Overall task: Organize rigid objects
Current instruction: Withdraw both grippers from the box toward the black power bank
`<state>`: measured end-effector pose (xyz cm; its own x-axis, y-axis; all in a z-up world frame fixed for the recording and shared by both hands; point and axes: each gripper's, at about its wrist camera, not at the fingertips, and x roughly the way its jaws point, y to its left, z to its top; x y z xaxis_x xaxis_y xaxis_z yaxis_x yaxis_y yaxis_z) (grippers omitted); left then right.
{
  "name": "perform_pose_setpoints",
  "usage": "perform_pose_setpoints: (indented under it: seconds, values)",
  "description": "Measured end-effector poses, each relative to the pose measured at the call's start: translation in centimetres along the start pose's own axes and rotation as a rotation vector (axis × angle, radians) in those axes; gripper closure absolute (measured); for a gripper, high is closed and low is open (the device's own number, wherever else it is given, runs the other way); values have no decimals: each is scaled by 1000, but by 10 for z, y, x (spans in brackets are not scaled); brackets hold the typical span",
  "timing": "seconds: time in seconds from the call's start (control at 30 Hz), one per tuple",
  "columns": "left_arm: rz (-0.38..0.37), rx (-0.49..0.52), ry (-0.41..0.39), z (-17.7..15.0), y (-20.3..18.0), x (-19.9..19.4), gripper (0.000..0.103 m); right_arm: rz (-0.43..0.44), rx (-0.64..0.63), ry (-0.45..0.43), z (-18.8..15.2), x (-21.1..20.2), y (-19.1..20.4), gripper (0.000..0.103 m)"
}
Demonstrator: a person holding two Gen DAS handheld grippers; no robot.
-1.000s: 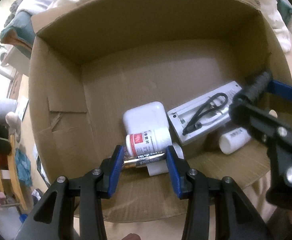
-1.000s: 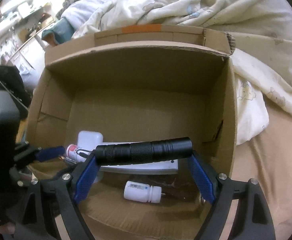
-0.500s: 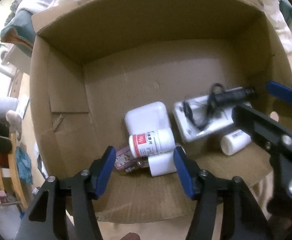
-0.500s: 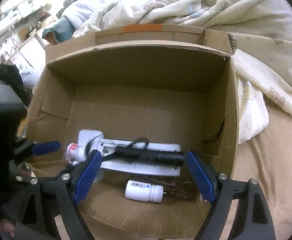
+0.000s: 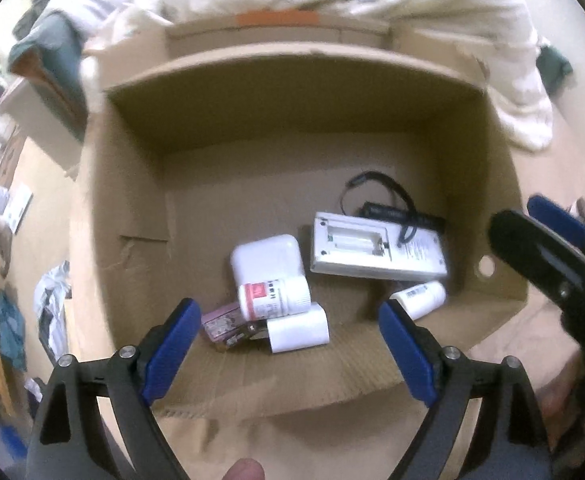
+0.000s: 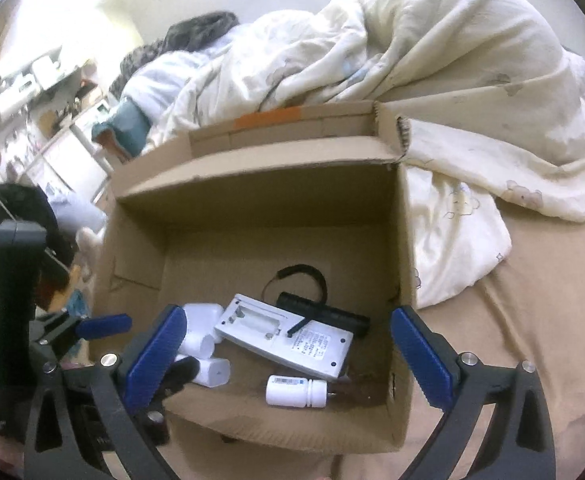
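An open cardboard box (image 5: 132, 216) (image 6: 400, 264) sits on the bed. In it lie a black flashlight (image 5: 400, 214) (image 6: 324, 314) with a wrist cord, a white remote face down (image 5: 376, 250) (image 6: 288, 336), a white case (image 5: 266, 254), a red-labelled pill bottle (image 5: 274, 296), a small white bottle (image 5: 418, 300) (image 6: 296, 390), a white block (image 5: 298, 328) and a pink packet (image 5: 222, 322). My left gripper (image 5: 288, 350) is open and empty over the box's near edge. My right gripper (image 6: 288, 354) is open and empty above the near edge.
A rumpled cream duvet (image 6: 412, 80) lies behind and right of the box. The tan bedsheet (image 6: 532, 300) spreads to the right. Shelves and clutter (image 6: 32, 92) stand at far left. The right gripper (image 5: 552, 256) shows at the right edge of the left wrist view.
My right gripper let go of the flashlight, which fell into the box behind the remote. My left gripper released a battery and opened wide. Both grippers pulled back and up.
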<state>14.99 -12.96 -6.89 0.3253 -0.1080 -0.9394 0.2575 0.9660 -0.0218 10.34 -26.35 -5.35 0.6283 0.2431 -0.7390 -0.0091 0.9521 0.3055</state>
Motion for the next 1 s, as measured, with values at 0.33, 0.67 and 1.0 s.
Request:
perform_pose_setpoints:
  seconds: [0.33,0.67,1.0]
  values:
    - [-41,-70,-8,-16,35,-37,13,37,42,-15,-8,-25,-3,0]
    - [-31,-156,-32,-59,66,-73,13,123,63,-4,-51,-62,4,0]
    - [-25,-316,-11,-76,99,-60,13,80,11,116,-73,-39,18,0]
